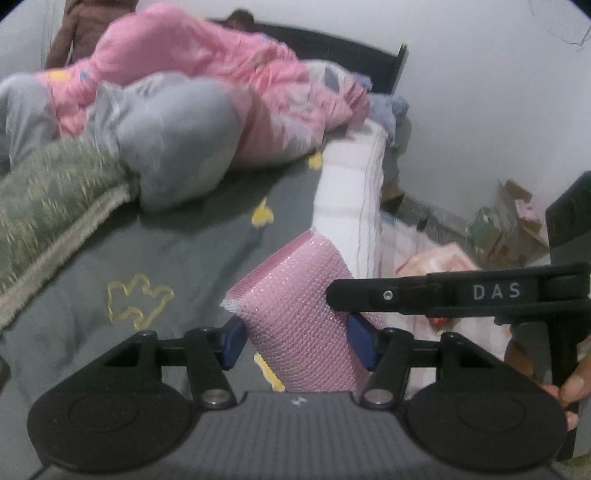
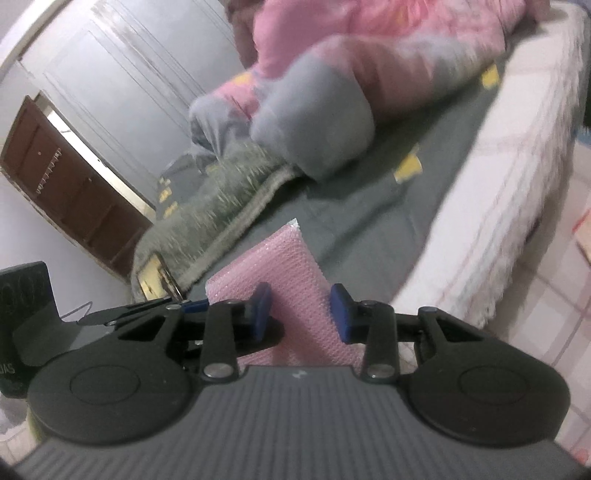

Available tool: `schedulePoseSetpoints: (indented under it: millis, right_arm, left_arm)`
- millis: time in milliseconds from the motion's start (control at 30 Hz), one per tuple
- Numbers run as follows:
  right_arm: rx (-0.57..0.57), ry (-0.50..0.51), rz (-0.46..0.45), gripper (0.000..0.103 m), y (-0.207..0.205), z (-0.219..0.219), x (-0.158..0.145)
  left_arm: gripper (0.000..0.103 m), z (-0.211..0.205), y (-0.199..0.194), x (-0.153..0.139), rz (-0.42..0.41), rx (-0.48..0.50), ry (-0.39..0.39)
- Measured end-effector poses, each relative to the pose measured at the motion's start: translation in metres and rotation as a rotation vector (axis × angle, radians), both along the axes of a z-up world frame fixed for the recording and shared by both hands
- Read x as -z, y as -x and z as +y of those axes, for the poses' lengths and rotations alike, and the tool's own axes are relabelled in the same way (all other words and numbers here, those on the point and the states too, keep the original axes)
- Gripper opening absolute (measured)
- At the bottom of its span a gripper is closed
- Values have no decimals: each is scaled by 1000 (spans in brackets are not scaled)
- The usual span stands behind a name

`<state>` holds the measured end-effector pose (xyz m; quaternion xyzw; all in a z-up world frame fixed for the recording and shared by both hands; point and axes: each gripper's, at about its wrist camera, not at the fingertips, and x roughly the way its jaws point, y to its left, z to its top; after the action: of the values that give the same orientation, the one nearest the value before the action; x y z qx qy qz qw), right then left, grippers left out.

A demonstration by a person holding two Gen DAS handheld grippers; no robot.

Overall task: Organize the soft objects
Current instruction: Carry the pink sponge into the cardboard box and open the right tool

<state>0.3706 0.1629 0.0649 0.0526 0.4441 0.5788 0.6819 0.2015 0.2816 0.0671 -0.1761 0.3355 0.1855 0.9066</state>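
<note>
While both cameras are blurred by motion, each view still allows a count, set out below.

Left wrist view, claw: one left gripper (image 1: 295,341), its two blue pads about half apart with one pink bubble-wrap pouch (image 1: 299,314) between them; both pads press its sides, so it is held.
Left wrist view, pouch: one, raised above the grey bedsheet (image 1: 155,258), tilted, near the bed's right edge.
Left wrist view, second tool: one right gripper (image 1: 340,295) crosses from the right, its finger tip over the pouch's right edge; one hand (image 1: 569,384) grips its handle.
Left wrist view, bedding: one grey pillow (image 1: 177,147), one pink quilt (image 1: 207,66), one green fringed blanket (image 1: 51,199), one white mattress (image 1: 351,184).

Right wrist view, claw: one right gripper (image 2: 301,312), pads fairly close, pinching the same pink bubble-wrap pouch (image 2: 273,266).
Right wrist view, pouch: one, lifted over the grey bedsheet (image 2: 369,221), beside the green fringed blanket (image 2: 221,195).
Right wrist view, second tool: one left gripper (image 2: 199,304) at the pouch's left side.
Right wrist view, surroundings: one grey pillow (image 2: 317,122), one pink quilt (image 2: 369,33), one brown door (image 2: 66,192).
</note>
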Motion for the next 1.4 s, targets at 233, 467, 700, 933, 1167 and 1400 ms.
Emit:
schedulePoseSetpoints:
  millis: [233,467,700,933,1167,1400]
  right_arm:
    - [54,-47,-102,33,26,-46,-69]
    - [276,-30,-131,33,45,-188,-125]
    - [581,33,-61,33,56,-356,-123]
    - [807,40,154,33,45,-491,-51]
    - [899,11,377,33,17,-548,43]
    - [920,17,536,31,-26,-546,121]
  left_arm:
    - [59,-35,19,-54,-92,55,-45]
    - [59,-128,7,-96,-162,297,-39]
    - [59,-248,-46,-92,-102,601,59]
    - [60,-360,-112,-44,78,801,76]
    - [60,-426,-171,12,251,864,8]
    - [67,-458,-202,46,330,857,-102]
